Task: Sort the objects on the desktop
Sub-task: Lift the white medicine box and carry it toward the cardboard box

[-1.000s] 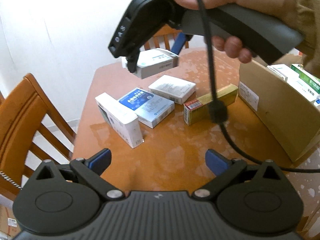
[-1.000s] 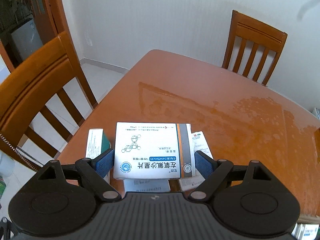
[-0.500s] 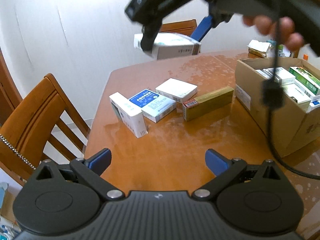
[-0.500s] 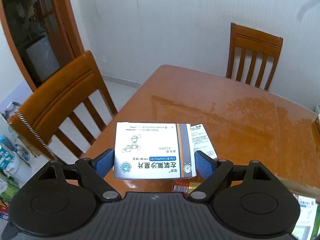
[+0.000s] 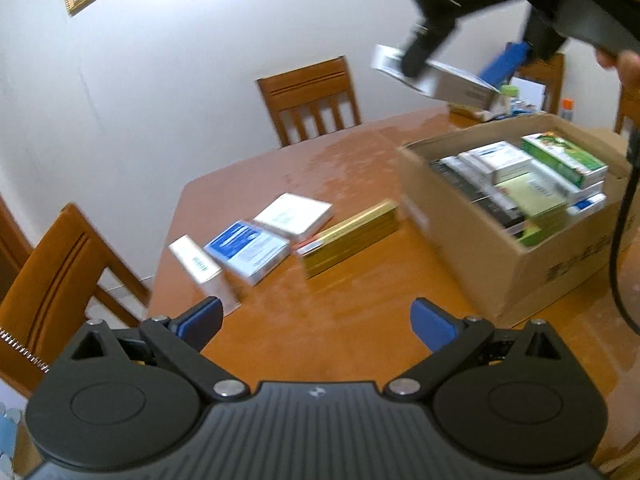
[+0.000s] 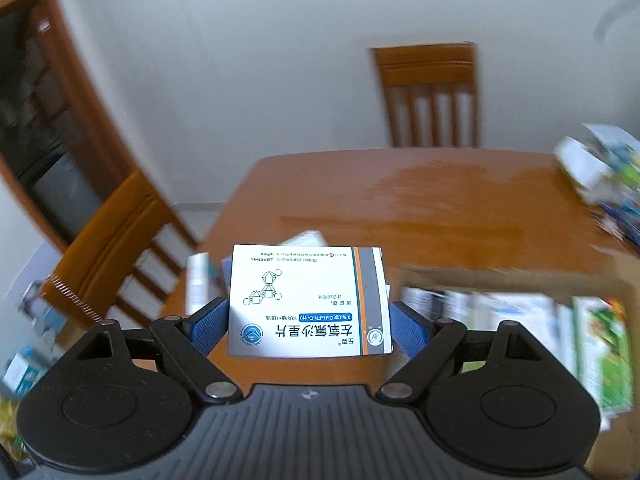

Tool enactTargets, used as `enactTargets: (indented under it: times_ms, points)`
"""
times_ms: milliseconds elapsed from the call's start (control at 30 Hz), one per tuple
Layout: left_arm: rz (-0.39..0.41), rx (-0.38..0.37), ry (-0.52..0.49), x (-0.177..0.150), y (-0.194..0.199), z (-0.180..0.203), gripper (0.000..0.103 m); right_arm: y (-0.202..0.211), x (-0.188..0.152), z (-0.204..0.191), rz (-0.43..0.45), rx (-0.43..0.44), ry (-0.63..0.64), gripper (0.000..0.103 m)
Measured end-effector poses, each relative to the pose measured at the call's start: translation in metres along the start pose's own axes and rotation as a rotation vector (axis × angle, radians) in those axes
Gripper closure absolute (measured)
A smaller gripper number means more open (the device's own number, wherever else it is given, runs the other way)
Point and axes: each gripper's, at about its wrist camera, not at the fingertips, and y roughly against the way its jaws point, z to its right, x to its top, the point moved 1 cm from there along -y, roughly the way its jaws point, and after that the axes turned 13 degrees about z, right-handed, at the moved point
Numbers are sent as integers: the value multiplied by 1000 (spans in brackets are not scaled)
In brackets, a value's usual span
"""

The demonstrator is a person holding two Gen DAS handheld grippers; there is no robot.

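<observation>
On the desk (image 5: 360, 312), a white carton (image 5: 202, 270), a blue-and-white carton (image 5: 248, 250), a white packet (image 5: 294, 216) and a gold box (image 5: 350, 236) lie in a row. The left tongs (image 5: 316, 320) hang spread and empty. Right of them, the right tongs (image 6: 310, 326) pinch a white medicine box (image 6: 306, 302) above an open cardboard box (image 5: 500, 256) of packets.

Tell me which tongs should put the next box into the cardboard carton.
Right. The right tongs already grip the white medicine box, raised in the air near the cardboard carton. The left tongs are open and empty over the table.
</observation>
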Motion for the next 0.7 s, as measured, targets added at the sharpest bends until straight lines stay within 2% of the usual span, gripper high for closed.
enactTargets:
  times_ms: [200,433,533,700]
  points:
    - [18,-59,-48,15,-5,27,3,31,-10,70,14,-129,-104,14]
    - [13,-89,-94,22,-8,43,3,59,-27,136,34,-254,-225,14]
    - [0,-90,-107,23,-12,46,3,62,-31,150,37,-277,-252,14]
    - [-6,-91,-119,25,-19,49,3,43,-40,146,-7,-252,-230,14]
